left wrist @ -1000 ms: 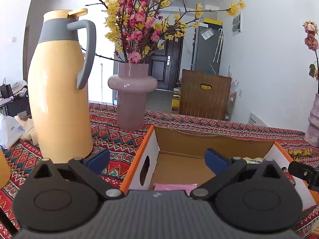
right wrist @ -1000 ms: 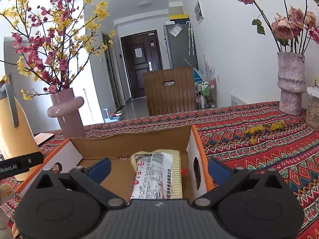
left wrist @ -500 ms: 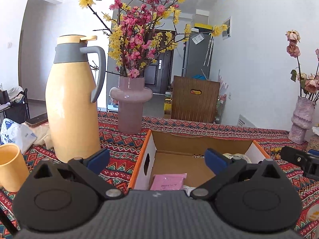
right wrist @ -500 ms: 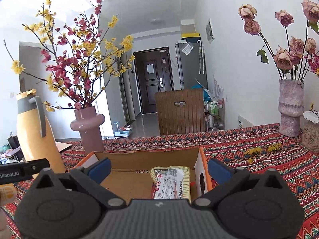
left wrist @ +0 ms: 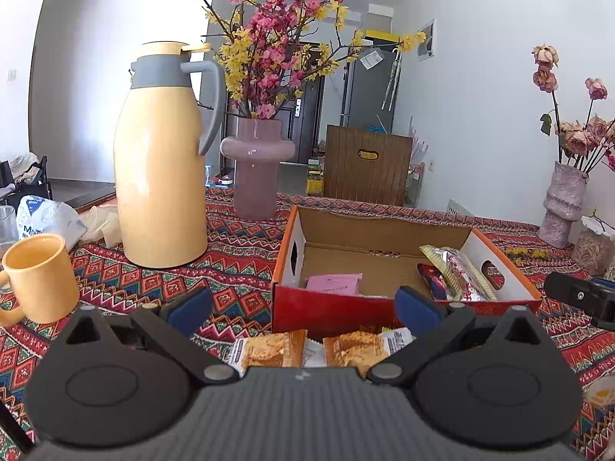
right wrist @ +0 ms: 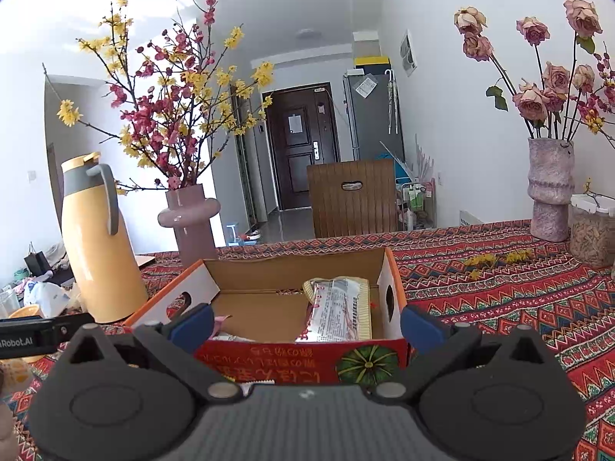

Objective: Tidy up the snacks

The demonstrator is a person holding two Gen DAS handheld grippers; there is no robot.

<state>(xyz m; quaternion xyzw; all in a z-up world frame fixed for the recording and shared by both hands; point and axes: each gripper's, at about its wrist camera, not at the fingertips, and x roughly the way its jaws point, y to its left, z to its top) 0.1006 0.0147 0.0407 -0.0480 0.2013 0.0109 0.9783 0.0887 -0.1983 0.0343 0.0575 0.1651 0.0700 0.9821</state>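
Both grippers have been drawn back from the box (left wrist: 403, 307); left gripper (left wrist: 303, 303) and right gripper (right wrist: 305, 320) are held apart, empty. Two biscuit packets (left wrist: 269, 351) by the near table edge are now exposed, presumably next.

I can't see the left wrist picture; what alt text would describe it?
An open cardboard box on a patterned tablecloth holds a pink packet and a silver snack bag. Two wrapped cakes lie before it, between the open left gripper jaws. A yellow thermos and mug stand left.
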